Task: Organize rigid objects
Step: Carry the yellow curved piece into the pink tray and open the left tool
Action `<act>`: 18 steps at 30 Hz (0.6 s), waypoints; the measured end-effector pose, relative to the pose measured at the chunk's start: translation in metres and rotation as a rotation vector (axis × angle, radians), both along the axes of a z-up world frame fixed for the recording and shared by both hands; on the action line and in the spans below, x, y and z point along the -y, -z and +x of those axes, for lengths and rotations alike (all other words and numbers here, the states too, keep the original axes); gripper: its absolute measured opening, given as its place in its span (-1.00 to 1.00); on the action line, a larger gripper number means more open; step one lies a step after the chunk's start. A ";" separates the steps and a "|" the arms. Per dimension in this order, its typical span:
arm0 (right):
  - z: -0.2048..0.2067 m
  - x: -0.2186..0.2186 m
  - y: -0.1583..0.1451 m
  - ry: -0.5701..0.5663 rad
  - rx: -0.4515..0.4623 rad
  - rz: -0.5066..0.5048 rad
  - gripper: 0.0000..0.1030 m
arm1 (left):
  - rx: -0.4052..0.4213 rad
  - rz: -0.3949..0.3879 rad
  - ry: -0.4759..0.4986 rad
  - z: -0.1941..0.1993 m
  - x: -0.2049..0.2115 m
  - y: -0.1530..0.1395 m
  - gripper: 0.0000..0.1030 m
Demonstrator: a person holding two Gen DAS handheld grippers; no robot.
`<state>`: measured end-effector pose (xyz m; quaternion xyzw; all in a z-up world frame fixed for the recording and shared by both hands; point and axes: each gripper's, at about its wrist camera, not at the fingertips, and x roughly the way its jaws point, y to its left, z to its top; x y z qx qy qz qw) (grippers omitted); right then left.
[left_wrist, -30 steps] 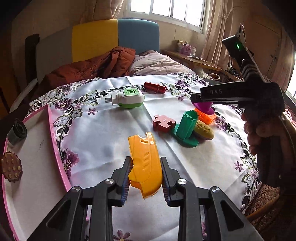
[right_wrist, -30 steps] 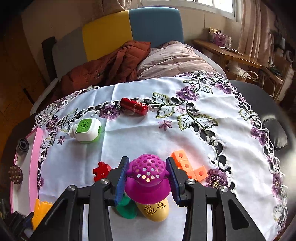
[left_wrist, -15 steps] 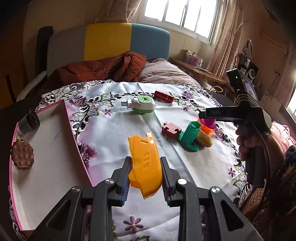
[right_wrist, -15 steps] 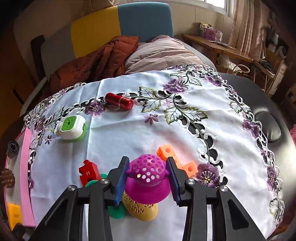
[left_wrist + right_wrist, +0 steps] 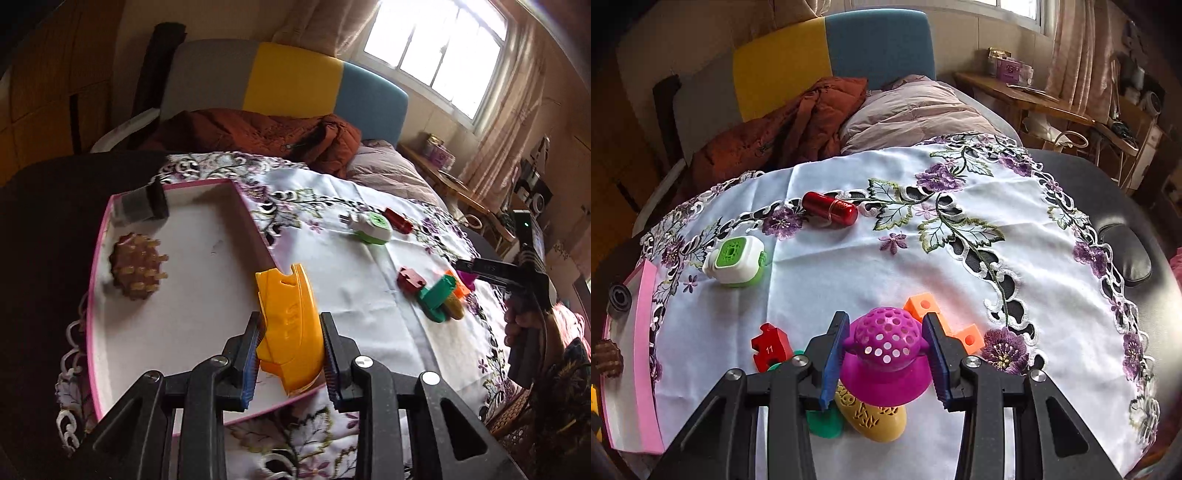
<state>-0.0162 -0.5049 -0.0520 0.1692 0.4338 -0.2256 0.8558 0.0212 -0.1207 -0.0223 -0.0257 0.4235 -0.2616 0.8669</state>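
The left gripper, jaws clamping the yellow piece, is now hanging over the pink tray, while the right gripper is clamping the purple toy.

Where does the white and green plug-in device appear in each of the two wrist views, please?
Left wrist view: the white and green plug-in device lies right of centre, far on the cloth, beyond the pink-rimmed tray.
Right wrist view: it lies at the left, mid-height.
Shared landmark: the red capsule lies close by in both.
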 end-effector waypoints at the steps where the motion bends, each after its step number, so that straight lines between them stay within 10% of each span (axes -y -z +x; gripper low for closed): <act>1: 0.001 -0.001 0.000 -0.004 0.001 -0.001 -0.20 | -0.015 -0.005 -0.022 0.006 -0.009 0.002 -0.44; 18: 0.003 -0.007 -0.004 -0.036 0.012 -0.010 -0.20 | -0.078 0.019 -0.131 0.134 -0.009 0.023 -0.44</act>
